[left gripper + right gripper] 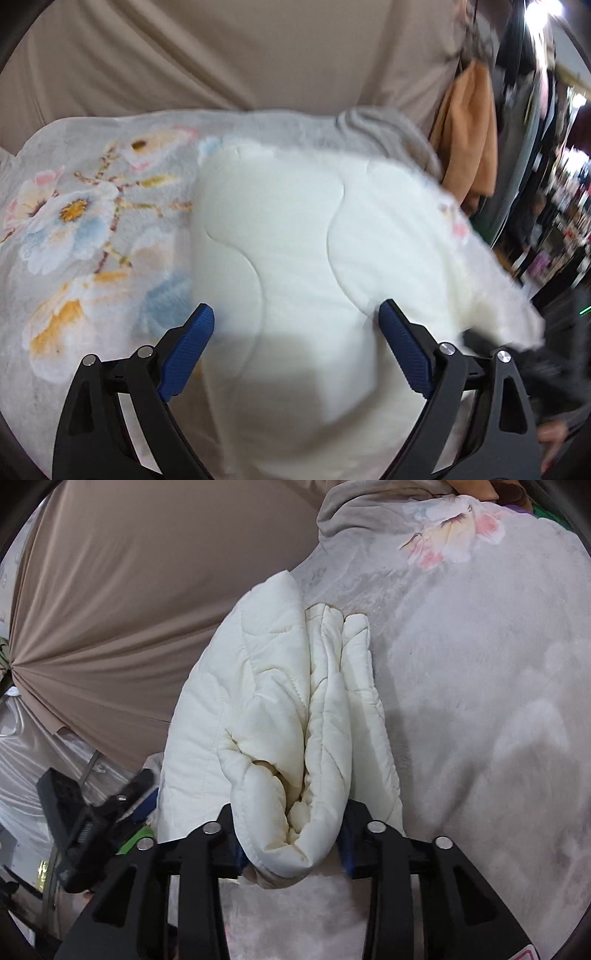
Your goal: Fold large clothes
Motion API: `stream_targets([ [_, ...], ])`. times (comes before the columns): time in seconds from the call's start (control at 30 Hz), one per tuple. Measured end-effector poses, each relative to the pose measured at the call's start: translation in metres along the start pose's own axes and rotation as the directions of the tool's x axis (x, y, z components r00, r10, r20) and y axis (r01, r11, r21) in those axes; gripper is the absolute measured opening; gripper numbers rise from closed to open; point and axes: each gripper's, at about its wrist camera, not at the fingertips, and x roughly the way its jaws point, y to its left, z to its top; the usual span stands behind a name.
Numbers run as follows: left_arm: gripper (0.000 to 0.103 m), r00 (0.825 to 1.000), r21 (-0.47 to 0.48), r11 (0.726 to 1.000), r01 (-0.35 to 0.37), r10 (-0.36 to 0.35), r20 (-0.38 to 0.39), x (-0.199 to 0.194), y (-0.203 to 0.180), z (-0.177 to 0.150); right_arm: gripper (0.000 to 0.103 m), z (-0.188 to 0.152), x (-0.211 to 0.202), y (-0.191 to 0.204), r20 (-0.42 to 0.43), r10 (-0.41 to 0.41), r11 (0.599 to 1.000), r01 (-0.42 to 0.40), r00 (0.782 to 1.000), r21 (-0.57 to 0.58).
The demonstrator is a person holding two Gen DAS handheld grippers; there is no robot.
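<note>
No container shows in either view; everything rests on a grey blanket [92,229] printed with pale flowers, spread before a wall of beige cloth [221,55]. The task's thing is a white quilted jacket [295,240], and in the left wrist view it lies flat on the blanket, its stitched curves showing, with the blanket's flower print to its left and an orange cloth [469,147] hanging beyond its far right edge. The left gripper [295,317] hangs over the near part of the jacket with its blue-padded fingers [188,343] spread wide apart, nothing between them; whether the pads touch the fabric cannot be told, since the picture is blurred. In the right wrist view the jacket [280,709] appears bunched into several thick folds that run away from the camera across the blanket [480,701]. The right gripper [291,834] is clamped on the near end of that bundle: the rolled edge bulges out between the two black fingers, hiding most of the blue pads. To the left of the bundle, low in this view, the left gripper [122,805] shows as a dark, blurred shape just beside the jacket's edge.
</note>
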Motion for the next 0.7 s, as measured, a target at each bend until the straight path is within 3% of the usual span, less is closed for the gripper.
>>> stream_targets([
  [0.07,0.091,0.998,0.021,0.998,-0.056,0.055,0.034,0.001,-0.010,-0.005,0.047,0.010,-0.029,0.008,0.069,-0.033,0.999,0.034,0.997,-0.016],
  [0.13,0.091,0.997,0.024,0.998,-0.064,0.063,0.037,0.002,-0.015,-0.005,0.047,0.027,-0.056,0.023,0.173,-0.083,0.994,0.095,0.981,-0.062],
  [0.27,0.092,0.997,0.009,0.998,-0.066,0.066,0.028,0.003,-0.013,-0.003,0.041,0.066,-0.050,0.082,0.240,-0.087,0.958,0.148,0.967,-0.247],
  [0.37,0.093,0.997,0.007,0.997,-0.076,0.076,0.026,0.005,-0.012,-0.002,0.028,0.085,-0.005,0.117,0.205,-0.110,0.908,0.182,0.973,-0.378],
  [0.47,0.093,0.996,0.007,0.997,-0.082,0.081,0.023,0.008,-0.010,0.000,0.016,0.095,0.047,0.127,0.169,-0.177,0.869,0.235,0.970,-0.435],
  [0.6,0.094,0.997,0.012,0.997,-0.077,0.076,0.025,0.010,-0.009,0.000,0.014,0.102,0.108,0.091,0.092,-0.313,0.840,0.320,0.945,-0.438],
  [0.7,0.096,0.998,0.034,0.998,-0.057,0.055,0.037,0.009,-0.016,0.001,0.010,0.095,0.132,0.055,0.060,-0.313,0.868,0.311,0.948,-0.388],
])
